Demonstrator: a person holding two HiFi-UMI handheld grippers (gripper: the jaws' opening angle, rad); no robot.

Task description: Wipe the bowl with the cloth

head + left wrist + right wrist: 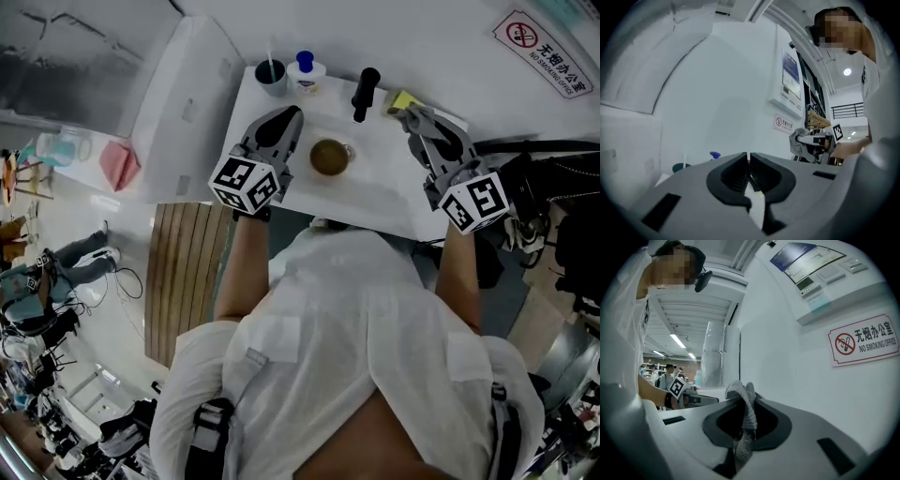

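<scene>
My left tool (291,114) is clenched, empty; my right tool (413,111) grasps the cloth (742,401) — bowl (329,157) between them on the bench (375,192).

**White Walls, Strip Lighting**

A white wall (787,357) carries a red no-smoking sign (865,339) and a notice board (811,263). A white surface (375,192) stands against it, with wooden slats (183,272) beside. Strip lights (677,340) run along the far ceiling.

A small, round, brown bowl (330,157) sits upright near the middle of the white desk (375,192). A grey-white mesh cloth (739,391), bunched up, is pinched in the right hand-held gripper (743,405), away from the bowl.
</scene>
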